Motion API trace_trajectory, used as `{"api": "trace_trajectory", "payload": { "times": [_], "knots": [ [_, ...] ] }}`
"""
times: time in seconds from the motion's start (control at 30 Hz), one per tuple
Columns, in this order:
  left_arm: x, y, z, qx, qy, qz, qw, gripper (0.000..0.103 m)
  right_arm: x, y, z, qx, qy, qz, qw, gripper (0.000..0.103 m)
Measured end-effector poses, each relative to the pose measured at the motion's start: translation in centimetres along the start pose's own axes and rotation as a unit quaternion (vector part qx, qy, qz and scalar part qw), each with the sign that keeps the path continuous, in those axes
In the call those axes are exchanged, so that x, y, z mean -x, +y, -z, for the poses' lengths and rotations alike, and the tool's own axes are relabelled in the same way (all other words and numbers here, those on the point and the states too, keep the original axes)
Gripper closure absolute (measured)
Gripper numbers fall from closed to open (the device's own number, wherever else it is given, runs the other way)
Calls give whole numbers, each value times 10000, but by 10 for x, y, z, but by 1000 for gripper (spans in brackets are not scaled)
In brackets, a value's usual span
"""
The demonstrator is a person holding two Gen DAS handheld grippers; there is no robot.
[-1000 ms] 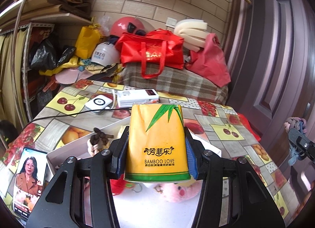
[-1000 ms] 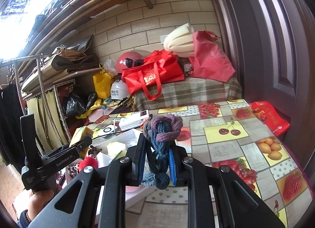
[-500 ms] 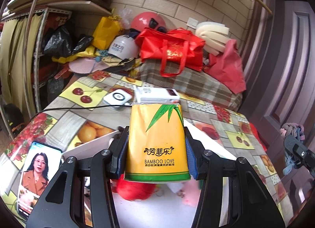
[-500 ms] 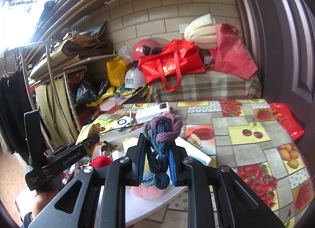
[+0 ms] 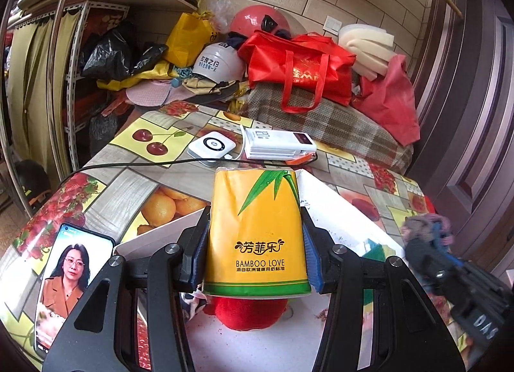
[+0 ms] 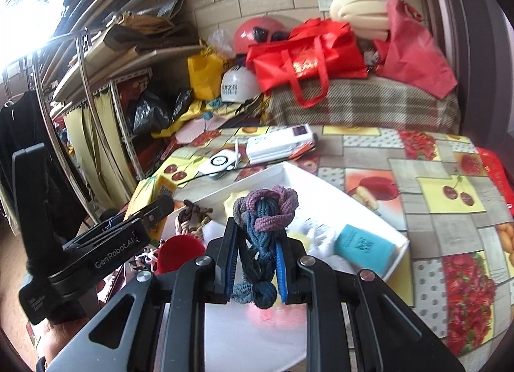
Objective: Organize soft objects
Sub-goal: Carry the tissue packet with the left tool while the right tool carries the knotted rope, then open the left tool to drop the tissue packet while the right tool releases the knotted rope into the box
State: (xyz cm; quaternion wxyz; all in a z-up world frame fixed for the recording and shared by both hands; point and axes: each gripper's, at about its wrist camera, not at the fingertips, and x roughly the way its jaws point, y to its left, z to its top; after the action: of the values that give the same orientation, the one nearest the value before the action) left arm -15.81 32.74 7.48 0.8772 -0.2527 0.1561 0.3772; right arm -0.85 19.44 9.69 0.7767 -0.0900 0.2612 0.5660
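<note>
My left gripper [image 5: 255, 253] is shut on a yellow "Bamboo Love" tissue pack [image 5: 257, 230] and holds it above the white tray [image 5: 324, 204]. A red plush ball [image 5: 250, 312] lies in the tray under it. My right gripper [image 6: 257, 253] is shut on a purple and blue knitted rope toy [image 6: 263, 221], held over the tray [image 6: 308, 179]. In the right wrist view the tray holds a teal pack [image 6: 364, 251], a red ball [image 6: 180, 251], a brown knotted toy [image 6: 191, 219] and pale soft things. The left gripper [image 6: 96, 253] shows at the left there.
A phone [image 5: 64, 282] playing a video lies left of the tray. A white power bank [image 5: 278, 145], a round charger [image 5: 212, 147] and a black cable [image 5: 144, 164] lie behind it. Red bags [image 5: 298, 66], helmets and clutter fill the back; a door [image 5: 475, 114] stands at right.
Both grippers have moved closer over the tray with their loads still held. The right gripper now shows large at the right edge of the left wrist view.
</note>
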Motion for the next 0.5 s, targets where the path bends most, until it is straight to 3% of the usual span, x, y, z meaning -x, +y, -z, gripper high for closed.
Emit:
{"api": "trace_trajectory", "payload": {
  "times": [0.5],
  "knots": [
    [-11, -14, 5, -276, 213, 0, 9994, 54, -20, 0, 6, -152, 179, 17, 9997, 81]
  ]
}}
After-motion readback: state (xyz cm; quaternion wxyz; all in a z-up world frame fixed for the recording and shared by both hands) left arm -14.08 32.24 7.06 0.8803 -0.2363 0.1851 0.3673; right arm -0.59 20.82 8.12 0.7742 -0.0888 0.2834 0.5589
